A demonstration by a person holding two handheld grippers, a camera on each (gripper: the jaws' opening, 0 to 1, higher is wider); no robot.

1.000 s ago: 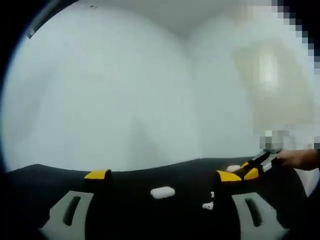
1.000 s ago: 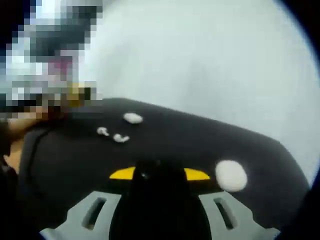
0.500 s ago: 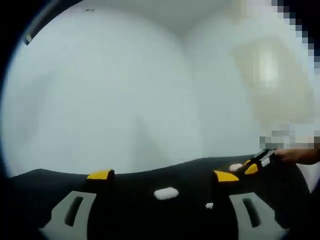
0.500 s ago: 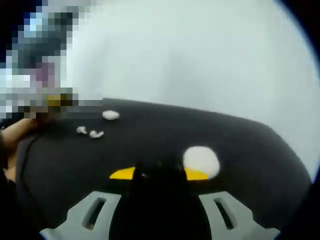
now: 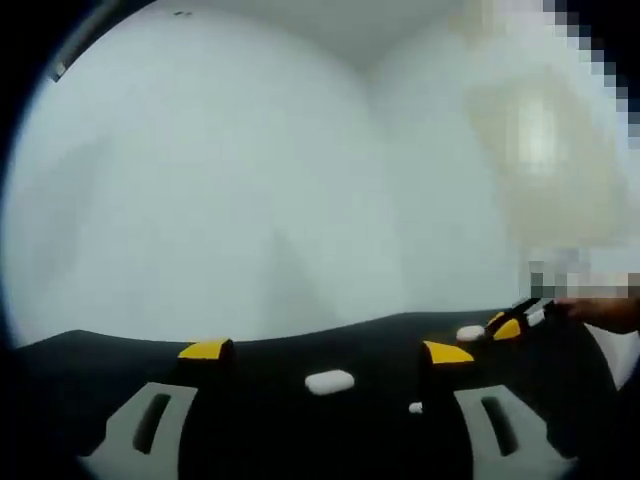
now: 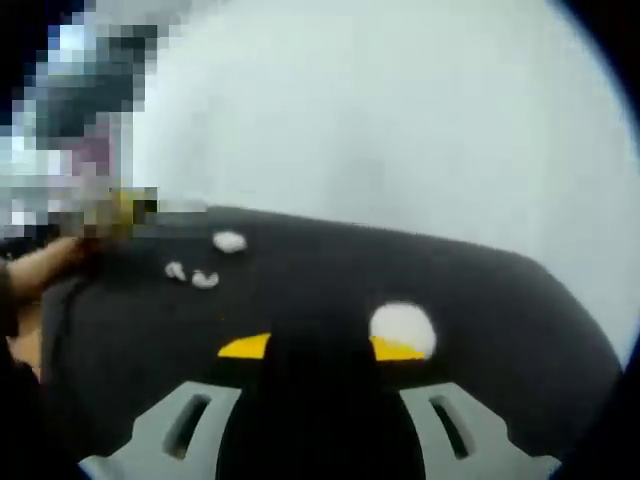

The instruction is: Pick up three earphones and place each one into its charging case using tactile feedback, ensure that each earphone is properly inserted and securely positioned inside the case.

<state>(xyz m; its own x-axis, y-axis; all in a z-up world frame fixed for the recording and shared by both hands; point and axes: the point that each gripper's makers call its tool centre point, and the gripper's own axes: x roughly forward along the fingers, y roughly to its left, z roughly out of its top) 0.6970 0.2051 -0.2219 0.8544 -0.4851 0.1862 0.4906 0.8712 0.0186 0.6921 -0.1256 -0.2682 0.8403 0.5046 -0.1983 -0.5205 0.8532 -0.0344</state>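
Backdrop: pale white wall behind a black table (image 5: 120,350), both views blurred.
Left gripper (image 5: 325,352): yellow-tipped jaws spread wide, nothing between them.
Charging case (image 5: 329,381): white oblong on the black top, lying in the gap between the left jaws, untouched.
Earphone (image 5: 415,407): small white piece at 4 o'clock of that case, just inside the right-hand jaw.
Second white case (image 5: 470,334): near the other gripper (image 5: 512,326), at 2 o'clock.
Right gripper (image 6: 318,347): jaws drawn narrow; grip contents cannot be told.
Round white case (image 6: 402,328): just beyond the right yellow tip.
Two earphones (image 6: 190,275): at 10 o'clock, a white case (image 6: 229,242) behind them.
Hand (image 6: 35,270): at the left edge.
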